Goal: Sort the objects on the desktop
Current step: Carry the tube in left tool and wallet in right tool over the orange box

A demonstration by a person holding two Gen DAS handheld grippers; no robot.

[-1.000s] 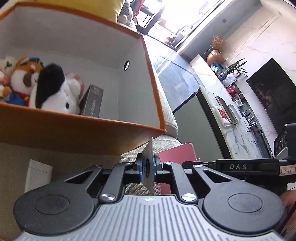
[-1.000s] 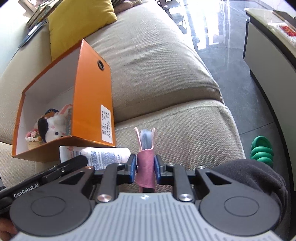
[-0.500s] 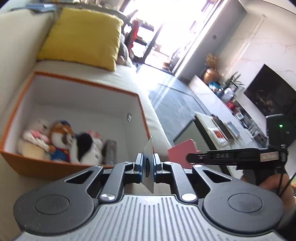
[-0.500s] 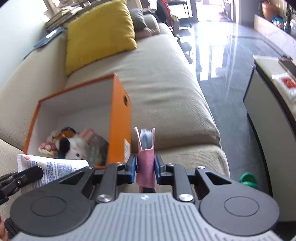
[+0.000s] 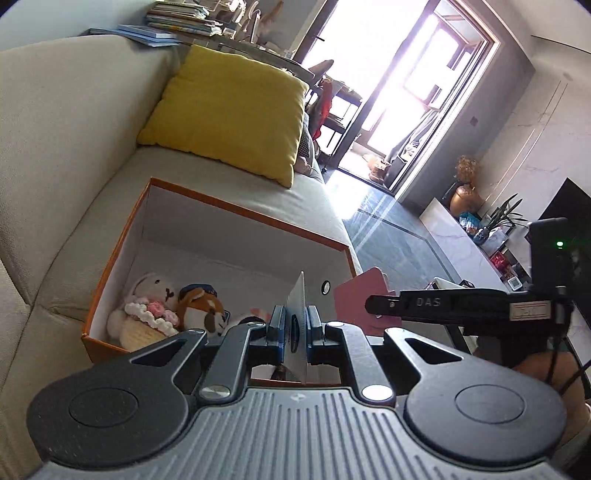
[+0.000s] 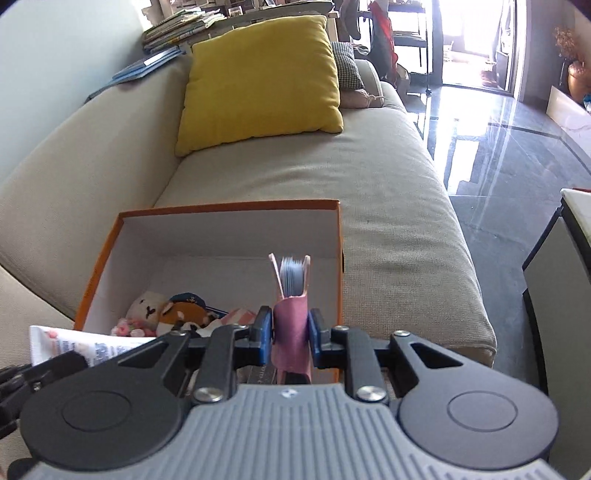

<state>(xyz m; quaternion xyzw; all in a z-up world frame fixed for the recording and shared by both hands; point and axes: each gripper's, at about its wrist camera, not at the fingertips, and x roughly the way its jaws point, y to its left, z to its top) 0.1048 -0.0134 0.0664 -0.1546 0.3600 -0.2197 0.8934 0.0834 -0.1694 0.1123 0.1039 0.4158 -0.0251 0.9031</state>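
An orange box [image 5: 240,211] with white walls sits on the beige sofa, and several plush toys [image 5: 166,314] lie on its floor. My left gripper [image 5: 295,328] is shut on the flat end of a white printed tube [image 5: 298,295], seen edge-on above the box's near side. In the right wrist view the tube [image 6: 74,343] sticks out at lower left. My right gripper [image 6: 291,332] is shut on a pink booklet [image 6: 291,321], its pages fanning upward over the box [image 6: 229,206] and its toys [image 6: 166,312]. From the left view the booklet [image 5: 360,299] hangs by the box's right wall.
A yellow cushion [image 6: 258,81] leans on the sofa back beyond the box. Books [image 6: 177,26] are stacked behind the sofa. A low table [image 6: 561,295] stands on the glossy dark floor [image 6: 498,166] to the right. A sleeve and hand show at lower right [image 5: 535,365].
Both grippers have risen with the tube and the booklet still held. The views now look down into the box, and the right gripper has swung from beside the box to over it.
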